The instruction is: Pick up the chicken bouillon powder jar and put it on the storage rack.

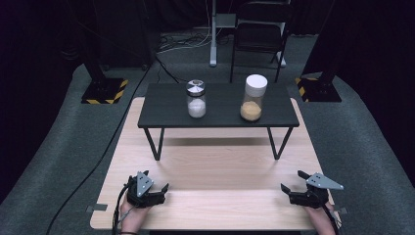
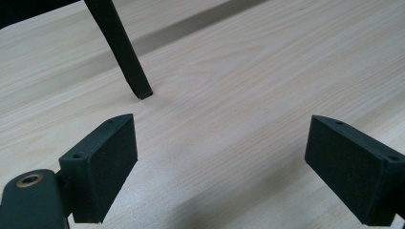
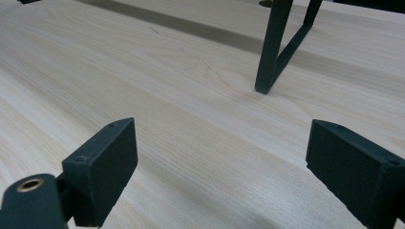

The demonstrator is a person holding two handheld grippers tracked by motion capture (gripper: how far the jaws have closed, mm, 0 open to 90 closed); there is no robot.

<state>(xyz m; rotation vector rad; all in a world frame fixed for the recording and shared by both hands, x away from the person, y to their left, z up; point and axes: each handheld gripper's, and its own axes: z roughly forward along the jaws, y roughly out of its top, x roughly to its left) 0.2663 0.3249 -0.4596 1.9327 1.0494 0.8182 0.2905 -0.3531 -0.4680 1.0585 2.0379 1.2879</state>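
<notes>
Two clear jars stand on a small black raised table (image 1: 161,110). The left jar (image 1: 196,99) has a metal lid and white powder inside. The right jar (image 1: 254,98) is taller, with a white lid and yellowish grains at the bottom. My left gripper (image 1: 159,186) rests low at the wooden table's front left, held by a hand, its jaws wide apart with nothing between them. My right gripper (image 1: 292,180) sits at the front right, also open and empty. In the left gripper view my gripper (image 2: 219,152) faces bare wood, and in the right gripper view the right gripper (image 3: 219,157) does the same.
The light wooden table (image 1: 210,166) carries the black table on thin slanted legs (image 2: 122,47) (image 3: 272,45). Beyond it a chair (image 1: 259,34), a white pole (image 1: 213,34) and two black stands with hazard-striped bases (image 1: 103,90) sit on grey carpet. Cables trail on the floor at left.
</notes>
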